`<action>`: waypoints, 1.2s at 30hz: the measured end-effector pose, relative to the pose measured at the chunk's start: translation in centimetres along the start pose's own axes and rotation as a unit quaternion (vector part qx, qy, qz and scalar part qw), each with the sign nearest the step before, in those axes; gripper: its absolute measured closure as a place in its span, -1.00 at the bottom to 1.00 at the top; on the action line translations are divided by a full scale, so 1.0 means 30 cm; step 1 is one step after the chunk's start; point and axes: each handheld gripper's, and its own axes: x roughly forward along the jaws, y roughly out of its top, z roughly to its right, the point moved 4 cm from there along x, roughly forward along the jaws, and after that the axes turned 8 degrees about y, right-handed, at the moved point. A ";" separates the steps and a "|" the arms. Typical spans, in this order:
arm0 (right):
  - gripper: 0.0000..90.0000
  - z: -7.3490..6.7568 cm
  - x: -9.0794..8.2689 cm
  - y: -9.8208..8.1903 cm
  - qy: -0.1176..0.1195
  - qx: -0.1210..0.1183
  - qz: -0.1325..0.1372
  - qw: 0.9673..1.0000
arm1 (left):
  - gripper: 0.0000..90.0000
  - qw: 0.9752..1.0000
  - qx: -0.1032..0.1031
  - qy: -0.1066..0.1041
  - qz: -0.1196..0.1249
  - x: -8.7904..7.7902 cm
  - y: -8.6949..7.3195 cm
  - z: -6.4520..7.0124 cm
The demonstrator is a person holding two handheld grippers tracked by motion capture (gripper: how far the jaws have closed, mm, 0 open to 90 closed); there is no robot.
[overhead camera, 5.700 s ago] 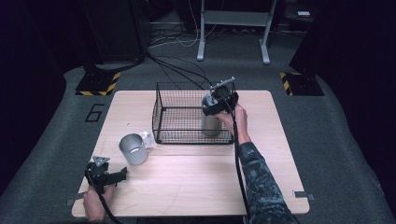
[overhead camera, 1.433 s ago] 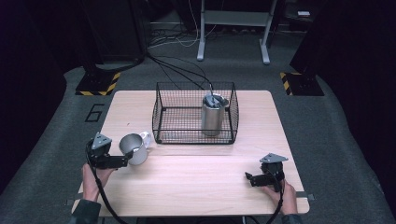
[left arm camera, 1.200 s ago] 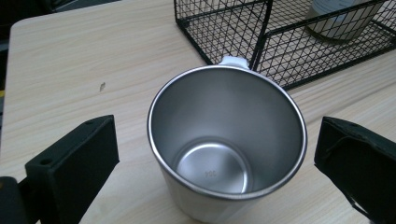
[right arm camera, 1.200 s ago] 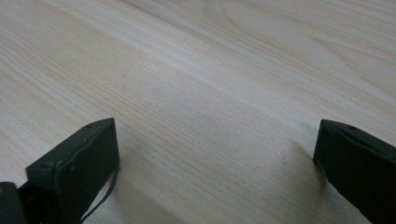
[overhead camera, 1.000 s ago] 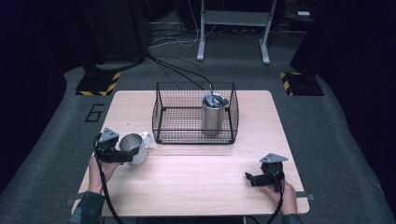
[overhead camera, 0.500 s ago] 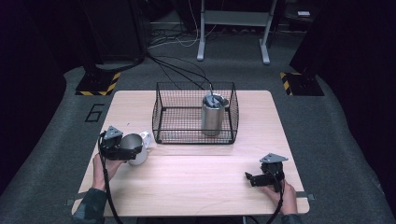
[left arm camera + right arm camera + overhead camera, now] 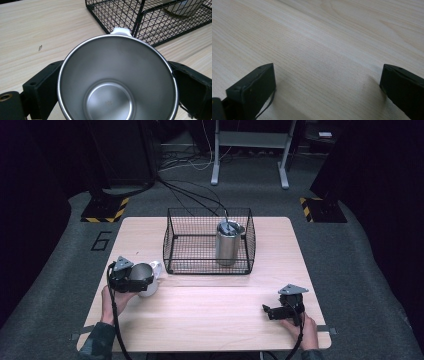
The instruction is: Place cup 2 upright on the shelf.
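A steel mug (image 7: 144, 272) with a white handle stands on the left of the wooden table (image 7: 210, 305), just in front of a black wire basket (image 7: 209, 268). My left gripper (image 7: 142, 280) is open, its jaws on either side of the mug. In the left gripper view the mug (image 7: 110, 87) sits between the two jaws, its empty inside facing the camera. A tall steel tumbler (image 7: 227, 245) stands upright in the basket's right half. My right gripper (image 7: 265, 310) rests open near the table's front right, nothing between its jaws (image 7: 328, 85).
The wire basket (image 7: 150, 22) stands directly behind the mug, close to its handle. Black cables (image 7: 190, 195) run over the floor behind the table. Yellow-and-black striped stand bases (image 7: 105, 212) sit at both back corners.
My left gripper has moved forward and right from the table's front left until its jaws are around the mug. The right hand let go of the tumbler in the basket and drew back to the front right.
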 end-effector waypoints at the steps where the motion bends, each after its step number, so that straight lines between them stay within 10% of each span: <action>1: -1.00 0.000 0.000 0.000 0.000 0.000 0.000 1.000 | -0.88 1.000 0.000 0.000 0.001 0.000 0.000 0.000; 36: -1.00 0.000 0.000 0.000 0.000 0.000 0.000 1.000 | -0.87 1.000 0.013 -0.003 0.022 -0.130 0.012 0.057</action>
